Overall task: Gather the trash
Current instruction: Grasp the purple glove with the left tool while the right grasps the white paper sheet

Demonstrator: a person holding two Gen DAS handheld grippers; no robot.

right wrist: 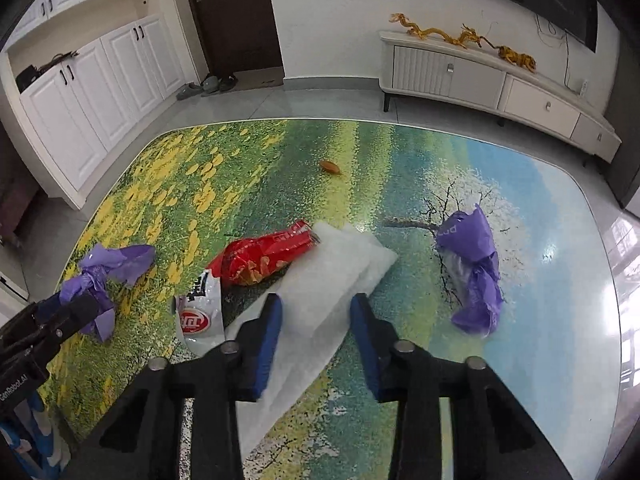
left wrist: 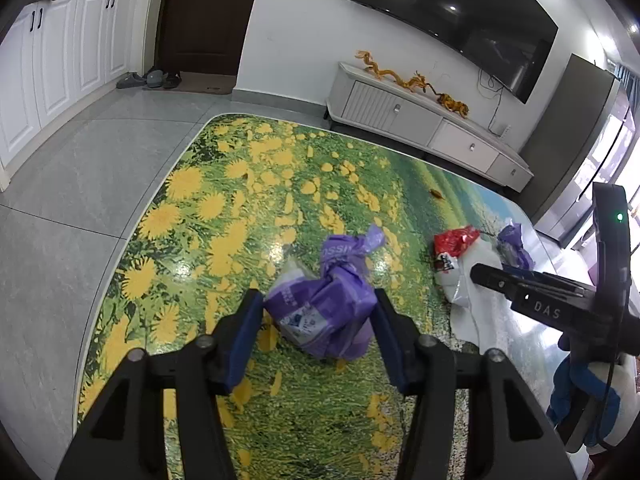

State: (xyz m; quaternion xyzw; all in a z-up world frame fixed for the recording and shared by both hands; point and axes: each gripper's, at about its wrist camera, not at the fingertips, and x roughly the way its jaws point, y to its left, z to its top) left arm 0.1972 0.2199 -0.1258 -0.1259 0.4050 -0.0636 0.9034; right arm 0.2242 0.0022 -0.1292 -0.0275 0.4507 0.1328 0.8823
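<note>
Left wrist: purple bag point(left wrist: 320, 312) partly behind tool point(left wrist: 318, 304).

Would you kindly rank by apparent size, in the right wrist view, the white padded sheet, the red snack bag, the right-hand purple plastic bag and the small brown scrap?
1. White padded sheet, though it lies nearest the camera.
2. Red snack bag and right-hand purple plastic bag: too alike to rank.
3. Small brown scrap, farthest away.

Place: a home living room with an entry area.
Screen: a large dark television point(left wrist: 452, 20) hangs on the white wall at 1 o'clock.
Storage: a low white media cabinet point(left wrist: 424, 124) stands beneath it; white panelled cupboards point(left wrist: 60, 68) line the wall at 10 o'clock.
Entry: a dark brown door point(left wrist: 204, 12) at 11 o'clock, slippers point(left wrist: 150, 79) on the grey tiled floor point(left wrist: 80, 168) before it.
Table: a glossy table point(left wrist: 224, 216) printed with yellow flowers.
</note>
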